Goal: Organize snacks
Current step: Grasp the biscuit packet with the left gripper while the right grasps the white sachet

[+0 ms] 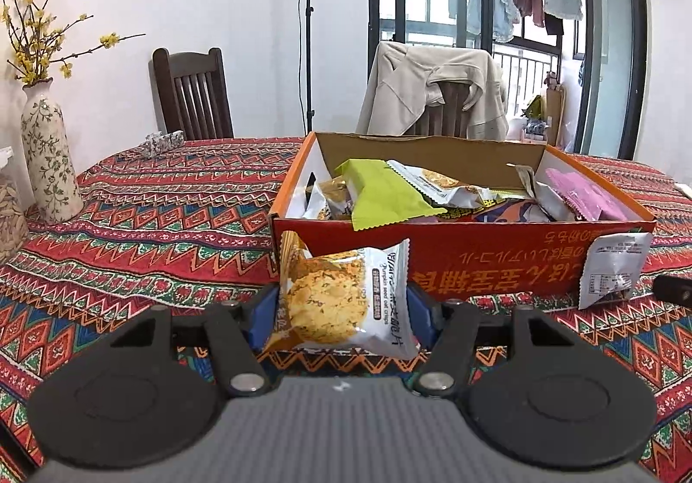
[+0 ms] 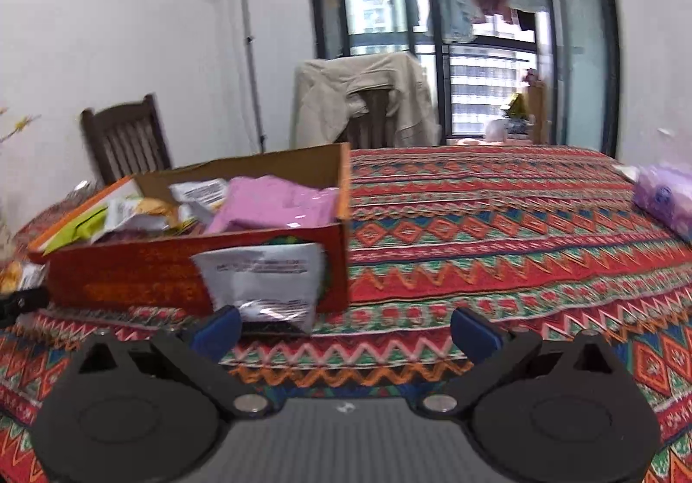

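My left gripper [image 1: 344,301] is shut on an oat crisp packet [image 1: 341,297], white and orange with a cookie picture, held just in front of the red cardboard box [image 1: 475,258]. The box [image 2: 142,271] holds several snack packets, among them a green one [image 1: 380,193] and a pink one [image 2: 272,201]. A white packet [image 2: 268,279] leans against the box's front wall near its right end; it also shows in the left wrist view [image 1: 614,271]. My right gripper [image 2: 346,331] is open and empty, with its left finger next to that white packet.
The table wears a red patterned cloth [image 2: 497,223]. A flowered vase [image 1: 47,154] stands at the left. A purple tissue pack [image 2: 666,201] lies at the right edge. Two chairs [image 1: 190,93] stand behind the table, one draped with a beige jacket [image 1: 432,89].
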Tool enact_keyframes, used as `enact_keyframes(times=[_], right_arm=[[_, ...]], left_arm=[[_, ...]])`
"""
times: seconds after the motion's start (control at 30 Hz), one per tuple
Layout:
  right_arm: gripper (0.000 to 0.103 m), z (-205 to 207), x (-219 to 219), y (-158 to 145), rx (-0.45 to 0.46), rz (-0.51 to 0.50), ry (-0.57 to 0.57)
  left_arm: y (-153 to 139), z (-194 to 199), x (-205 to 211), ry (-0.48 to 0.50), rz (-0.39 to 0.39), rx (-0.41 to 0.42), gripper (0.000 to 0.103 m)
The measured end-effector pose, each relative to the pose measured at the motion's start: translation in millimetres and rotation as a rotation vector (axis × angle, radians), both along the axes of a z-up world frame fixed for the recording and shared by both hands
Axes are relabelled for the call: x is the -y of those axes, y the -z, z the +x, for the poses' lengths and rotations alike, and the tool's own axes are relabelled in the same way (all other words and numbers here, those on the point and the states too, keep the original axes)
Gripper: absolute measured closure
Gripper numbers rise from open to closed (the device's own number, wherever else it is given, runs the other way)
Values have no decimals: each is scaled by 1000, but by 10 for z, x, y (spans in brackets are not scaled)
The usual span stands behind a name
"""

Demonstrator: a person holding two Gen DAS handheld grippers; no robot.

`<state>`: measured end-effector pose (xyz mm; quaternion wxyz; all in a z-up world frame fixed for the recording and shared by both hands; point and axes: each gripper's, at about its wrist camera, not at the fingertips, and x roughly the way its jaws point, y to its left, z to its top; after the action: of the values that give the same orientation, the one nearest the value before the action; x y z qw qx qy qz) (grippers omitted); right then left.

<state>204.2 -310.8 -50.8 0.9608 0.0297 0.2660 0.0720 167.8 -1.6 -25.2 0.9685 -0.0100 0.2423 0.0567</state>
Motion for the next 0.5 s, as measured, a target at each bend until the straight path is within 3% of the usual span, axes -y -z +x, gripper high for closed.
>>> enact_keyframes(times=[0.27, 0.5], right_arm=[[0, 193, -448, -57, -32, -99, -97], [0, 478, -586, -9, -80, -125, -9]], left_arm=[[-7, -10, -51, 1, -31, 13, 41], [-12, -11, -69, 6, -40, 13, 41]])
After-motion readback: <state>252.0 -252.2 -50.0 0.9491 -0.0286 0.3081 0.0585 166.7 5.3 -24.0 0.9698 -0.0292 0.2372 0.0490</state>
